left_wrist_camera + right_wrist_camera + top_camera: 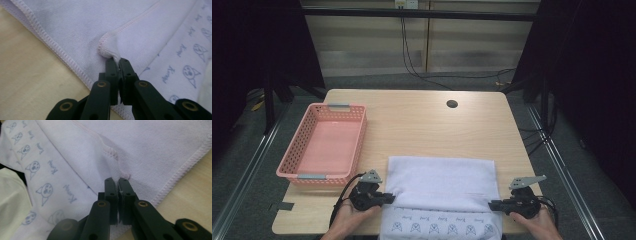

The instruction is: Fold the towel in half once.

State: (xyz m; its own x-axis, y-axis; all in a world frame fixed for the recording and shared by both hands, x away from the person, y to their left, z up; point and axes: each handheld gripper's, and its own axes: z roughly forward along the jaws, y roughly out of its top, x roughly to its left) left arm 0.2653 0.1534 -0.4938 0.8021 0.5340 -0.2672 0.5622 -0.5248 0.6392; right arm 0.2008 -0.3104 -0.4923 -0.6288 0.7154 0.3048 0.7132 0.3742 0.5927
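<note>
We pinch the towel [442, 182] corners at the tabletop's [422, 120] near edge, left hand-held gripper [117, 62] and right hand-held gripper [117, 182] clamped shut; thin grips could slip, spoiling the fold.

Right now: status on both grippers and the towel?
Left gripper and right gripper shut on towel edge. Towel folded on table. Basket clear.

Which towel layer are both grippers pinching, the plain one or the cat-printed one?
The plain white folded-over layer: left gripper and right gripper each clamp its stitched edge. The cat-printed layer lies beneath, ungripped.
</note>
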